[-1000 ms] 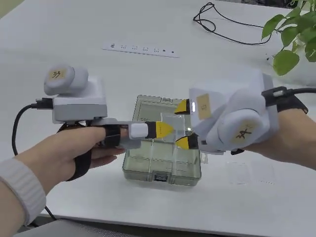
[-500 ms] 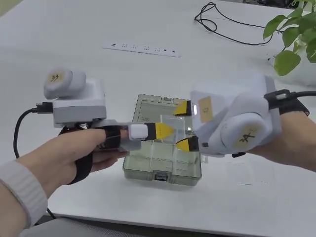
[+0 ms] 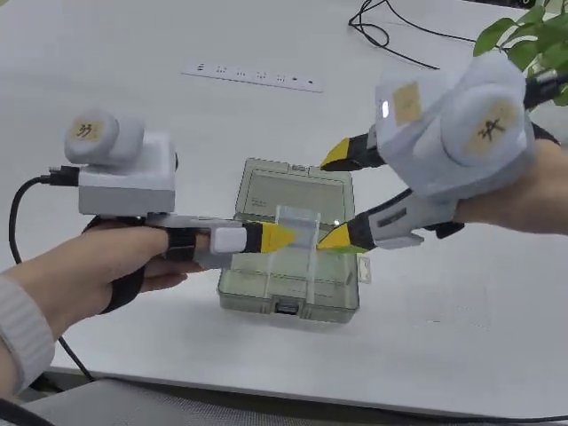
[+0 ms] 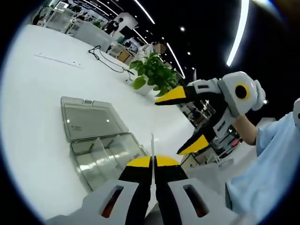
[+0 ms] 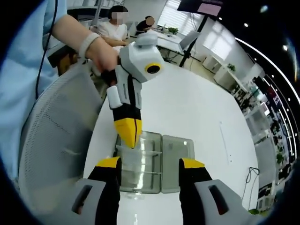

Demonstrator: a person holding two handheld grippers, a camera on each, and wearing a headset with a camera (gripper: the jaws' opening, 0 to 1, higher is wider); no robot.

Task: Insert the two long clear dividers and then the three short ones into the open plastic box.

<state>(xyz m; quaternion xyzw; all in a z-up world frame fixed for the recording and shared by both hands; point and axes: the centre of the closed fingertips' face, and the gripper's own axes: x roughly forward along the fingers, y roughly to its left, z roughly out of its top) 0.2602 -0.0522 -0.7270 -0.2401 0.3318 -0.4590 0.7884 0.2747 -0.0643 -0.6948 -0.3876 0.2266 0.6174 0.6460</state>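
My left gripper point(image 3: 277, 236) has its fingers closed flat on a clear divider point(image 3: 300, 229), which I judge to be one of the short ones. The piece stands upright and hangs in the air just above the open plastic box point(image 3: 266, 297). In the left gripper view I see the divider only as a thin edge point(image 4: 152, 145) that rises between my yellow tips. My right gripper point(image 3: 335, 197) is near, on the other side of the piece. Its fingers are spread wide and hold nothing, and the lower one is close to the free edge of the divider without a grip on it. The box sits on the white bench point(image 3: 177, 115) with its lid point(image 3: 293, 191) lying open behind it. I believe some clear walls already stand inside, but I cannot count them. To do this step well, I think I should first turn the divider so that its two ends face a pair of slots. Then I should lower it straight and slowly, without tilt. The right fingers can guide or steady the free end, because the plastic is thin and slippery and can twist in a one-sided grip. I should press down only when both ends sit in their grooves.
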